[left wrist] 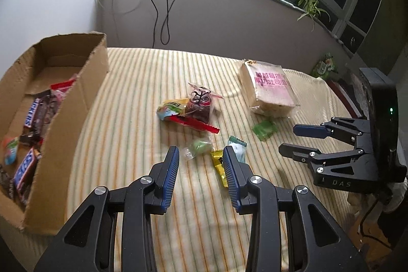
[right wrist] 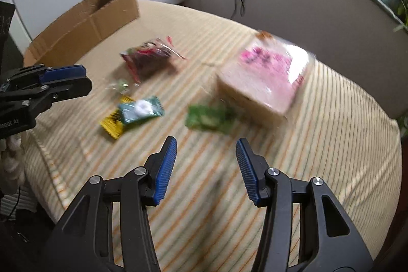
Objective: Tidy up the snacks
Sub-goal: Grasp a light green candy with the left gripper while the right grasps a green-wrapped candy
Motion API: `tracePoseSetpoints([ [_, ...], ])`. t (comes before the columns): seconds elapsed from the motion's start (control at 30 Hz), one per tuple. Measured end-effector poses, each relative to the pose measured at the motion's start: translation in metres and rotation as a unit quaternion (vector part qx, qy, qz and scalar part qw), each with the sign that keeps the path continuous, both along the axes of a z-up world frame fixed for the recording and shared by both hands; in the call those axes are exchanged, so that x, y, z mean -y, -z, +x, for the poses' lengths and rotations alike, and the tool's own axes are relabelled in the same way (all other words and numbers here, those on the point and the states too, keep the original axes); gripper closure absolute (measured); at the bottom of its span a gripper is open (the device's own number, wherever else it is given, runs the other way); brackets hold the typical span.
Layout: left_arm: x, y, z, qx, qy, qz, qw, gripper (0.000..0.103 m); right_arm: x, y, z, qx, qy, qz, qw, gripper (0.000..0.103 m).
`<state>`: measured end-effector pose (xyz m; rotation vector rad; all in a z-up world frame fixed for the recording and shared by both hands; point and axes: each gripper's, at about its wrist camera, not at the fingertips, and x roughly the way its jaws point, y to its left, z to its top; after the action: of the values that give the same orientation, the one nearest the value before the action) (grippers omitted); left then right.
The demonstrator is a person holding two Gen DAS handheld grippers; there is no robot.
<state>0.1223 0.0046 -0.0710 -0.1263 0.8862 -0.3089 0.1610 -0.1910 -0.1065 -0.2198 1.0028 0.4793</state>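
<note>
Both tools are hanging open and empty, the left tool [left wrist: 200, 157] nearer the yellow packet [left wrist: 219, 166] (lengthwise toward it) than the right tool [right wrist: 206, 152].

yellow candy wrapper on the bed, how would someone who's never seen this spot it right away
Start at the striped blanket, with the cardboard box of chocolate bars at its left edge. Among the loose snacks near the blanket's front edge, ahead of the left gripper, lies a small cluster of sweets. The yellow candy wrapper is the only yellow piece there, partly tucked under a teal mint packet.
</note>
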Motion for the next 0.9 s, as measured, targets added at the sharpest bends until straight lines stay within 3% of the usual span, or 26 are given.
tracePoseSetpoints([
  [0.4, 0.0, 0.01, 0.014, -0.02, 0.004, -0.01, 0.9997, 0.069, -0.003, 0.009, 0.026, -0.011, -0.001, 0.039, 0.999, 0.052],
  [0.9, 0.018, 0.023, 0.032, -0.029, 0.011, 0.026, 0.9992, 0.069, -0.025, 0.018, 0.025, 0.014, 0.0, 0.003, 1.0, 0.053],
])
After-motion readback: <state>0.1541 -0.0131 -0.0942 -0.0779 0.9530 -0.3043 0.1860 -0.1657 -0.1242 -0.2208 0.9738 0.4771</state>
